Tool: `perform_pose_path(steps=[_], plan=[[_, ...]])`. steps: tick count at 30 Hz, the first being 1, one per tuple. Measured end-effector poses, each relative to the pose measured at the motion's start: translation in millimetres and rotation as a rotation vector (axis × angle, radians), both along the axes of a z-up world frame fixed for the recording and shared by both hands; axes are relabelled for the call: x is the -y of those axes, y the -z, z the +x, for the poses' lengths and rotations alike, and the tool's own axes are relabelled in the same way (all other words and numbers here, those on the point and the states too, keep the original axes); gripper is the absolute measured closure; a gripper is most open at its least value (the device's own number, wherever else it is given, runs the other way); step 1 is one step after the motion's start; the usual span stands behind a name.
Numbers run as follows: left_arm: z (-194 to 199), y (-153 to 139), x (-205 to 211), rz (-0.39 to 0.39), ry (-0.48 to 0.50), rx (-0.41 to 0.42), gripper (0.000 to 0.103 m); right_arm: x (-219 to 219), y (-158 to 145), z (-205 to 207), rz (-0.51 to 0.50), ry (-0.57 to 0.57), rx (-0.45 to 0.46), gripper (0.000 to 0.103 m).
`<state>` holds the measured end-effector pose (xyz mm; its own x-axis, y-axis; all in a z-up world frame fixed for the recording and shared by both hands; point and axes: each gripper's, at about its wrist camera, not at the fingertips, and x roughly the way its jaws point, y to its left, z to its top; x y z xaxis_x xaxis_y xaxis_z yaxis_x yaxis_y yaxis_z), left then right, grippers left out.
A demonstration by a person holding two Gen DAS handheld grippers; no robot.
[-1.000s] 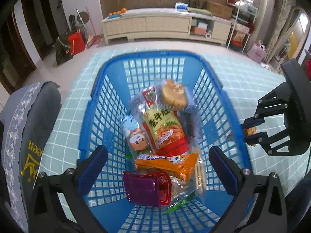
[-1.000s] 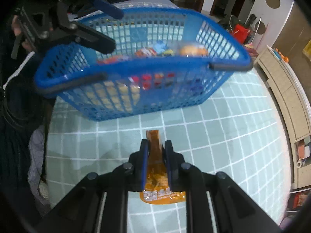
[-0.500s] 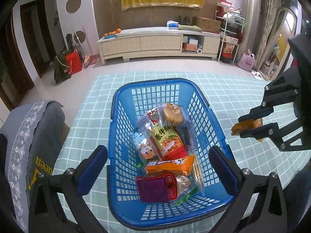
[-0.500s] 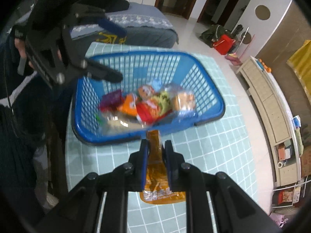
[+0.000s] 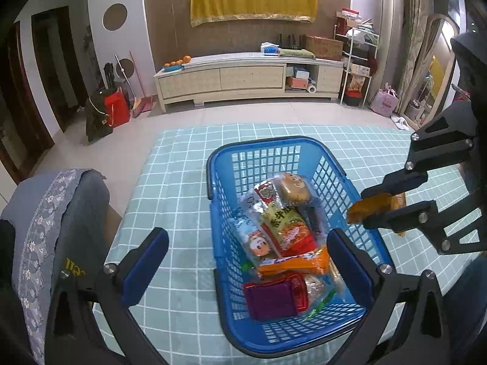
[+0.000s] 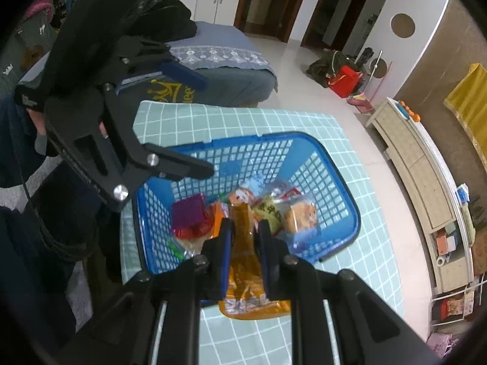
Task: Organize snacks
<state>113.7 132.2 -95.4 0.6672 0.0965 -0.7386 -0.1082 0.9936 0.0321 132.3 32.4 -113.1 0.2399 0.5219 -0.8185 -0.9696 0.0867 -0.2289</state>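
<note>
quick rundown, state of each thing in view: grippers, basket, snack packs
right gripper: shut on the orange snack pack, held in the air beside the basket
left gripper: open, fingers wide apart, nothing between them
blue basket: upright on the checked cloth, several packs inside
purple pack: lying in the basket's near end

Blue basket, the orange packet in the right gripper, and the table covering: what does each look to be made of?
Blue basket: moulded plastic, slightly glossy; rigid lattice walls with a smooth rim.
Orange packet: thin glossy plastic film, probably; it crinkles and catches light between the pads of the right gripper.
Table covering: pale teal, white grid; matte, flat. Cloth or vinyl, I cannot tell.
</note>
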Motion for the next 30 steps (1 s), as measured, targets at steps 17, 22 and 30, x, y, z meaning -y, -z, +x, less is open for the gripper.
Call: perform_pose_path(steps=[17, 22, 30], plan=[[9.7, 23.7, -32.1, -0.016, -0.015, -0.033, 0.000, -44.0, 49.4, 27.9, -0.074, 0.028, -0.043, 0.082], [11.6, 28.6, -34.5, -0.027, -0.009, -0.039, 0.000, -44.4, 59.4, 33.2, -0.082, 0.049, -0.043, 0.074], [8.8, 32.5, -31.2, -0.040, -0.019, -0.047, 0.000, -38.5, 60.9, 32.3, -0.087, 0.070, -0.005, 0.025]])
